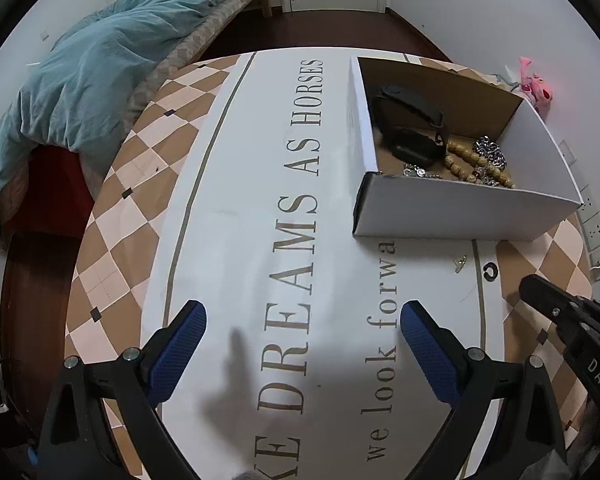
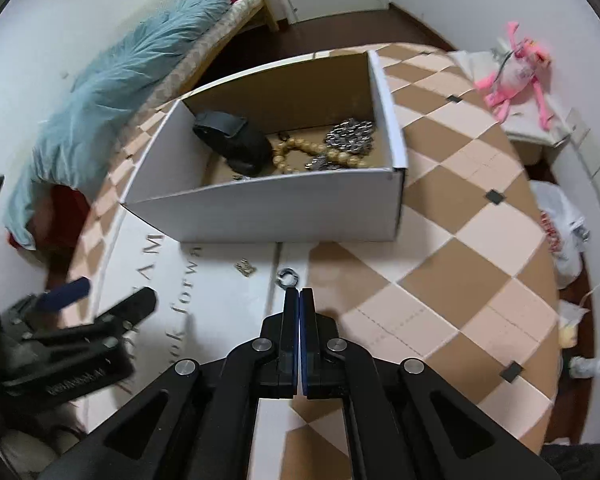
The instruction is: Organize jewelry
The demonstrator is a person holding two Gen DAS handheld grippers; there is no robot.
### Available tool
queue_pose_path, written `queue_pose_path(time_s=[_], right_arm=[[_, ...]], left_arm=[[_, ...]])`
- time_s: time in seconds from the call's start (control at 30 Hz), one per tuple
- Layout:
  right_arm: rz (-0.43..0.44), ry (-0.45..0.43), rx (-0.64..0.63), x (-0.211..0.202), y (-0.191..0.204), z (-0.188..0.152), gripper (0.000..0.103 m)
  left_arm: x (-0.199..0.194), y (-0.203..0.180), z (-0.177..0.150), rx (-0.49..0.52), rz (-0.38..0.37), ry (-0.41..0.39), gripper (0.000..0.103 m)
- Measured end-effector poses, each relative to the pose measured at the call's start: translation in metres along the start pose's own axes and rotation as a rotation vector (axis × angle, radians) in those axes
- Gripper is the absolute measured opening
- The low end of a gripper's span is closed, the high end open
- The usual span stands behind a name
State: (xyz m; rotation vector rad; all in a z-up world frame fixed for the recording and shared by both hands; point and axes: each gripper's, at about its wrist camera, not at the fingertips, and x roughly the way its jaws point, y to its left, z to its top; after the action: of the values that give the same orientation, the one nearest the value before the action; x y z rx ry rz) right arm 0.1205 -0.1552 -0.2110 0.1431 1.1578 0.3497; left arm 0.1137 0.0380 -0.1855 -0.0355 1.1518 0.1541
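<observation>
Inside box point(image 2: 284, 208): beads point(image 2: 296, 152), chain point(image 2: 350, 136) stowed. On table: ring point(image 2: 287, 277), charm point(image 2: 246, 267) left. Right gripper point(image 2: 299, 292) closed, apparently empty; left gripper point(image 1: 302, 334) wide open, empty.

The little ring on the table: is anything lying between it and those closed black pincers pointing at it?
No. In the right wrist view the right gripper, shut, points at the open ring just ahead; only bare tablecloth lies between.
</observation>
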Motion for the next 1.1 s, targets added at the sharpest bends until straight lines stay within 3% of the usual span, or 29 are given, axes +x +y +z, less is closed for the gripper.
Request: queue_pose_path(time_s=[0.07,0.1,0.13,0.4,0.43,0.5,0.57,0.73,0.97,1.03,1.1], right_arm=[[-0.004,0.005,-0.021,0.005,0.003,0.003,0.012],[-0.012,0.002,-0.032,0.007,0.006,0.004,0.029],[-0.017,0.000,-0.046,0.009,0.009,0.004,0.035],[-0.104,-0.008,-0.165,0.028,0.035,0.006,0.035],[-0.124,-0.013,-0.187,0.029,0.037,0.006,0.031],[-0.159,-0.020,-0.224,0.030,0.043,0.005,0.013],[-0.155,-0.015,-0.232,0.029,0.044,0.003,0.013],[-0.129,-0.071,-0.141,-0.005,0.023,0.002,0.013],[-0.169,-0.096,0.002,-0.032,-0.027,0.003,0.013],[-0.181,-0.095,0.021,-0.033,-0.035,0.004,0.013],[-0.186,-0.096,0.039,-0.034,-0.042,0.005,0.013]], left_arm=[[0.001,0.001,0.001,-0.004,0.007,0.003,0.099],[0.001,0.003,0.001,-0.008,0.012,0.003,0.099],[0.000,0.005,0.000,-0.012,0.017,0.003,0.099],[0.004,0.018,-0.003,-0.028,0.039,0.017,0.099],[0.003,0.018,-0.003,-0.026,0.041,0.016,0.099],[0.002,0.017,-0.003,-0.022,0.043,0.014,0.099],[0.000,0.015,-0.002,-0.016,0.044,0.005,0.099],[-0.002,-0.003,0.004,-0.009,-0.002,-0.009,0.099],[0.011,-0.055,0.013,0.007,-0.115,-0.003,0.098],[0.012,-0.066,0.014,0.027,-0.123,-0.014,0.092],[0.014,-0.077,0.014,0.054,-0.116,-0.021,0.067]])
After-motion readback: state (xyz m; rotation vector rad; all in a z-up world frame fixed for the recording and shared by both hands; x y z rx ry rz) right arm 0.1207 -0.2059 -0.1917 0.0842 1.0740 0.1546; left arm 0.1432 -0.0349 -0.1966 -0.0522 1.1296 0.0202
